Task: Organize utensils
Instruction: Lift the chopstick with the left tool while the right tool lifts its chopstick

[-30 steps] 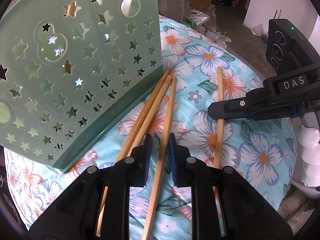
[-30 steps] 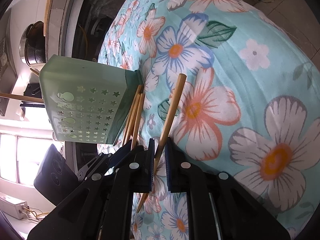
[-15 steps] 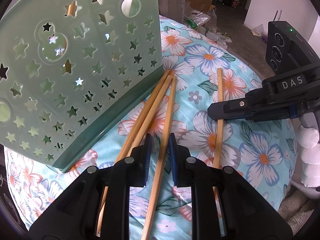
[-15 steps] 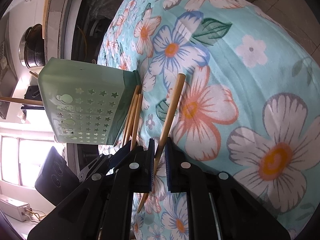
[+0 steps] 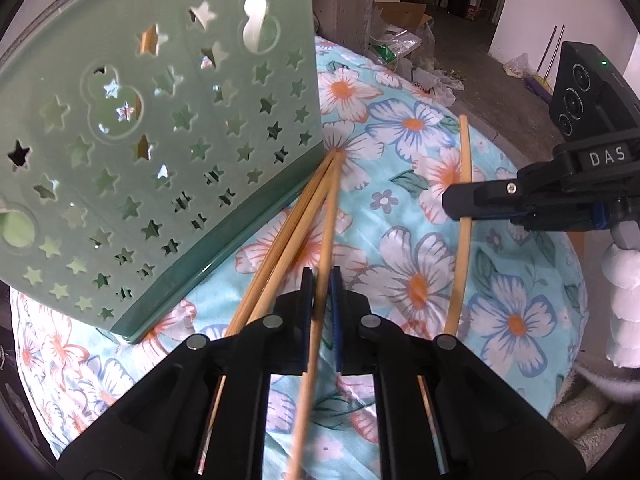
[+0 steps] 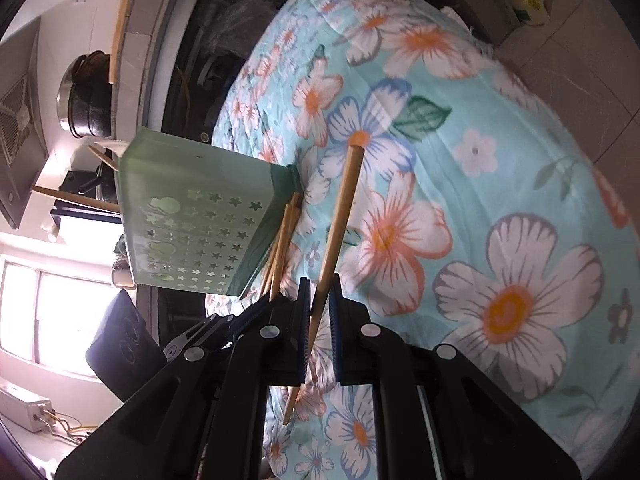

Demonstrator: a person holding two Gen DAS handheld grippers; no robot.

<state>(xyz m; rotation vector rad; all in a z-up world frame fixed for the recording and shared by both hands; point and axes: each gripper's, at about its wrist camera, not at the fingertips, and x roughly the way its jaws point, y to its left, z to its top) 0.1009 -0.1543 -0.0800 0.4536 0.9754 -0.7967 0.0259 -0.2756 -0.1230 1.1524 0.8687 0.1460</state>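
A chopstick [image 5: 326, 236] is pinched between the pads of the left gripper [image 5: 321, 280], whose jaws have just been closing on it; its far tip lies at the base of the holder [image 5: 160, 132], touching two more chopsticks [image 5: 288, 224] that lie side by side against the holder's lower edge. A 4th chopstick [image 6: 340, 216] is clamped in the right gripper [image 6: 319, 296], jaws narrow round it, approx. mid-length; its far end is seen lifted off the cloth [image 6: 500, 160] in the right wrist view. In the left wrist view the same stick [image 5: 464, 184] is crossed by the right gripper [image 5: 472, 204], well to the right of the other three. The holder, pale green w/ star cut-outs, is stood on the floral cloth near its edge, tilted; sticks [image 6: 76, 200] are seen poking out of its top. A dark pot [image 6: 86, 104] is set on a counter beyond.
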